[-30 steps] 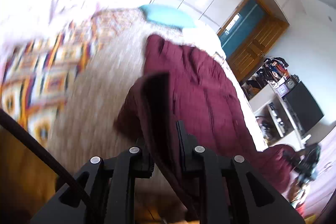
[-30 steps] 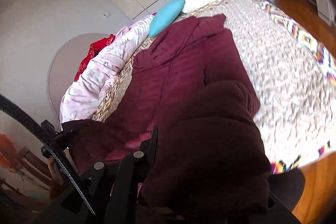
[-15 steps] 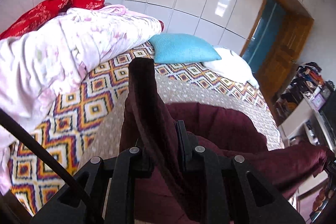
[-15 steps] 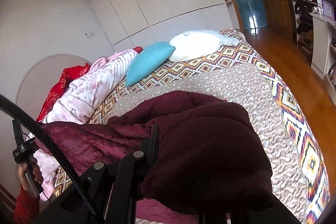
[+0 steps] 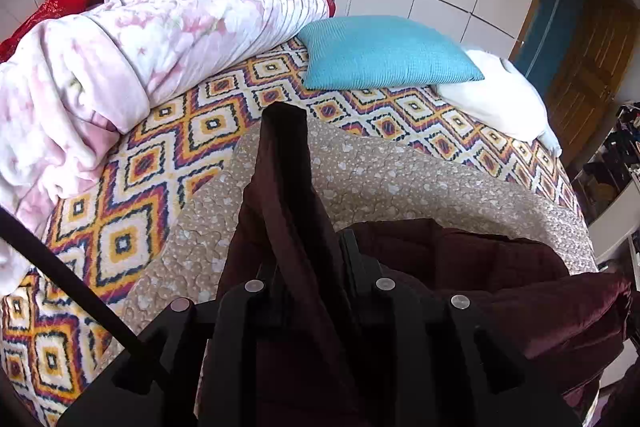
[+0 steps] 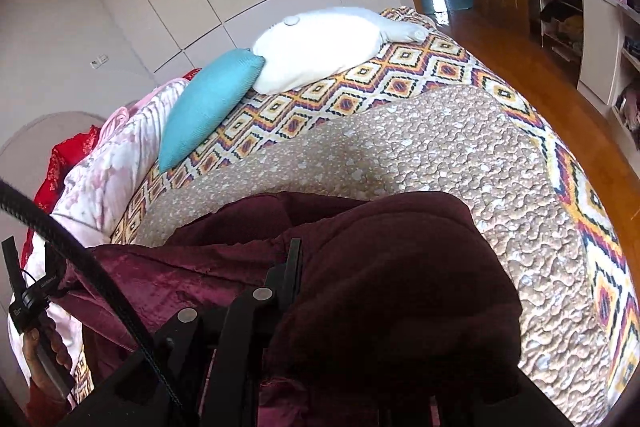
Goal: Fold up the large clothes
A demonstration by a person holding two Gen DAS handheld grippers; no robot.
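Clearly, the coat [image 5: 460,267] is held up over the near edge of the bed [image 5: 400,179], likely so its halves can be brought together. A strip of it is pinched by the left gripper [image 5: 310,267]. Fabric is bunched over the right gripper [image 6: 320,287], one finger hidden, so its grip cannot be told.

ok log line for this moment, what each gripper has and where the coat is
left gripper: shut on maroon coat | right gripper: shut on maroon coat, one finger hidden | coat: lifted over beige quilt | fold: not done
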